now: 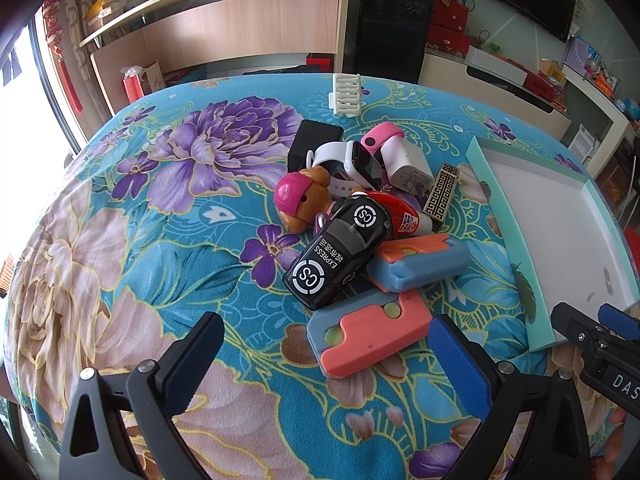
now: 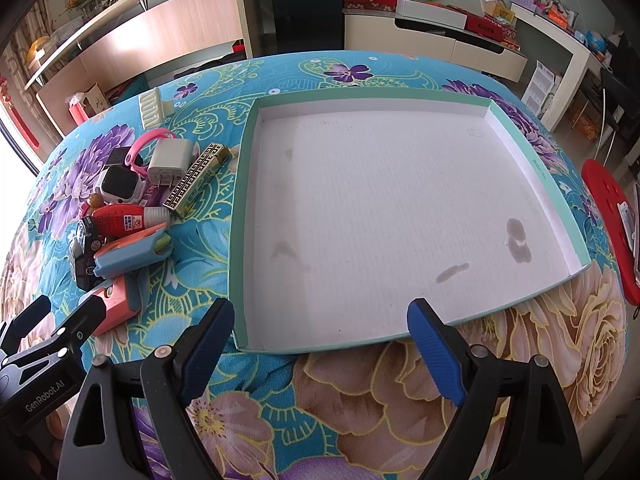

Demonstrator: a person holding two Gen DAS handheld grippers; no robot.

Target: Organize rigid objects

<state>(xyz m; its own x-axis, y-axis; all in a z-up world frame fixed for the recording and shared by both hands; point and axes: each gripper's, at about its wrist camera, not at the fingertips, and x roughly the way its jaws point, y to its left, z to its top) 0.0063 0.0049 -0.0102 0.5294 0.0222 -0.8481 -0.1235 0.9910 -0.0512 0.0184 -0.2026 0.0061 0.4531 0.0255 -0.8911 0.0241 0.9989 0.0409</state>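
On the flowered blue tablecloth [image 1: 168, 264] a heap of small things is seen piled together: a black toy car [image 1: 338, 256] marked EXPRESS lies on top, tilted across two blue-and-coral cases, the nearer case [image 1: 368, 332] flat on the cloth and the farther case [image 1: 420, 262] tucked under the car's right side. Behind the car a toy bear in a pink cap [image 1: 302, 200] is found, touching a red tube [image 1: 400, 214], and a white smartwatch [image 1: 356, 162] is stacked against a pink band [image 1: 382, 136], a white charger plug [image 1: 408, 164] and a black box [image 1: 314, 142]. A gold patterned bar [image 1: 440, 192] is propped just beside the pile, and a white slotted stand [image 1: 347, 94] is set apart, upright, farther back. To the right of the heap a shallow teal-rimmed tray [image 2: 240, 216] is laid, its white floor stained and nothing resting in it. The left gripper [image 1: 326, 354] is held over the nearer case with fingers spread wide, nothing pinched. The right gripper [image 2: 320, 344] is poised at the tray's near edge, fingers likewise spread and gripping nothing.
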